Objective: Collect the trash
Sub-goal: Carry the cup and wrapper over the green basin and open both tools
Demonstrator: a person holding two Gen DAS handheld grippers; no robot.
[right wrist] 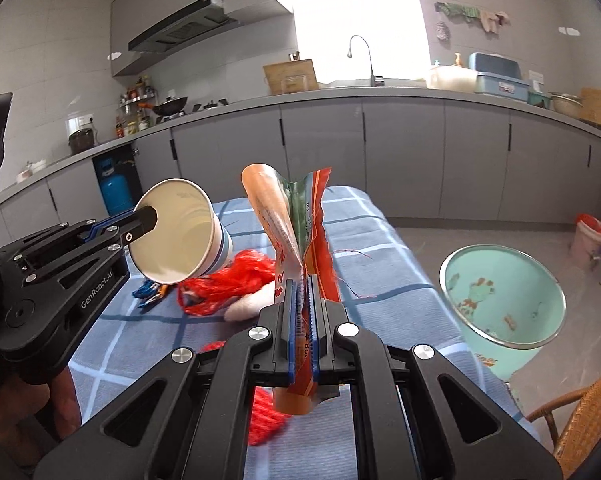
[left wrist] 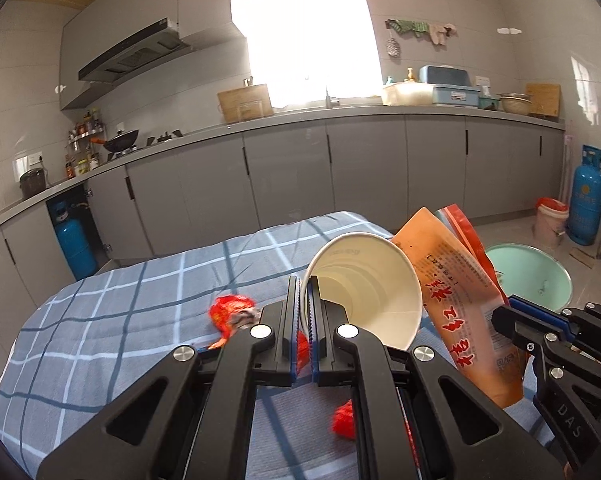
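Observation:
My left gripper (left wrist: 303, 300) is shut on the rim of a white paper cup (left wrist: 374, 292), which lies tilted with its mouth toward the camera above the blue checked table (left wrist: 120, 312). In the right wrist view the same cup (right wrist: 180, 236) hangs at the left gripper's tip (right wrist: 148, 220). My right gripper (right wrist: 303, 300) is shut on an orange snack wrapper (right wrist: 288, 224) that stands upright between its pads. That wrapper (left wrist: 456, 300) shows right of the cup in the left wrist view, with the right gripper (left wrist: 504, 316) at its edge. A red net bag (right wrist: 228, 284) lies on the cloth below.
A mint-green bin (right wrist: 508, 300) stands on the floor right of the table, seen also as the bin (left wrist: 536, 276). More red scraps (left wrist: 230, 312) and a small blue wrapper (right wrist: 148, 294) lie on the cloth. A wicker chair (right wrist: 580, 420) is at the lower right. Grey kitchen cabinets (left wrist: 340, 168) run behind.

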